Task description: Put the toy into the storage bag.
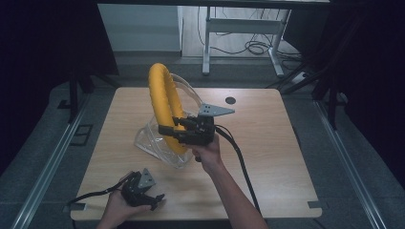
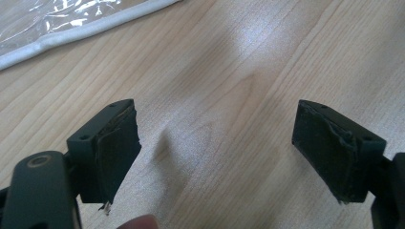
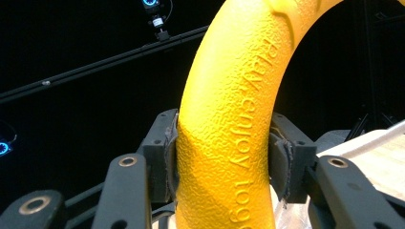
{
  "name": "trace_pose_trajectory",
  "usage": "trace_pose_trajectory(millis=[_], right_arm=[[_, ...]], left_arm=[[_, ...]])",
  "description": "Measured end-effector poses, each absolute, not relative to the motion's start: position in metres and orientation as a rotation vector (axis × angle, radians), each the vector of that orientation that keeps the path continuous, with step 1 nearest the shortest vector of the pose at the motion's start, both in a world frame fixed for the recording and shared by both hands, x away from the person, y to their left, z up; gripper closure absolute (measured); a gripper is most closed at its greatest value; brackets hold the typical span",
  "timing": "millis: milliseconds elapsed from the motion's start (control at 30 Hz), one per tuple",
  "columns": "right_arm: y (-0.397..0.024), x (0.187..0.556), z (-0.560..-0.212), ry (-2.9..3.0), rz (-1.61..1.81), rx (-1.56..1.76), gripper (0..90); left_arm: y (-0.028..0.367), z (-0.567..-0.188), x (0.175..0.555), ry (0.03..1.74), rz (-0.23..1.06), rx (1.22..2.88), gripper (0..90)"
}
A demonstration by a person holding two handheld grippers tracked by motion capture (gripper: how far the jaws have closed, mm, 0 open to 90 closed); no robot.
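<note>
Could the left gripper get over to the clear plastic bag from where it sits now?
Probably yes. The left gripper rests open near the table's front edge, with bare wood between it and the clear plastic bag. The right gripper, clamped on the yellow ring, stands on the bag's far side.

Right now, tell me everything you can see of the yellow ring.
The yellow ring is a thick, round-sectioned hoop with a pebbled, foam- or rubber-like skin and raised lettering along its side. It stands upright on edge, its lower part down inside a clear plastic bag on the wooden table. The right gripper is clamped on its lower right side, both pads pressing into it.
</note>
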State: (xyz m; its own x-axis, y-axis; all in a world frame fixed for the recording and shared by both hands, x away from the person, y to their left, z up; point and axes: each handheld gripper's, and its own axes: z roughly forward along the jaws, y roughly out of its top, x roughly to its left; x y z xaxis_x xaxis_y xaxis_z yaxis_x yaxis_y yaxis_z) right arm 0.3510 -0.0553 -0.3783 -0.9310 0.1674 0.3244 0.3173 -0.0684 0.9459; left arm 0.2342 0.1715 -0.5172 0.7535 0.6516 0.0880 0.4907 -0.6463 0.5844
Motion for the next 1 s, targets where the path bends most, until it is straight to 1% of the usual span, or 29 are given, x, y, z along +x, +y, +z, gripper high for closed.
trace_pose_trajectory(millis=[400, 1000], right_arm=[[-0.053, 0.362, -0.404, -2.070, -2.106, -0.622, 50.3], [-0.052, 0.373, -0.414, -2.054, -2.055, -0.696, 49.4]], left_arm=[[0.171, -0.517, 0.234, 0.859, 0.389, 2.408, 16.2], [0.171, -0.517, 0.234, 0.857, 0.385, 2.407, 16.1]])
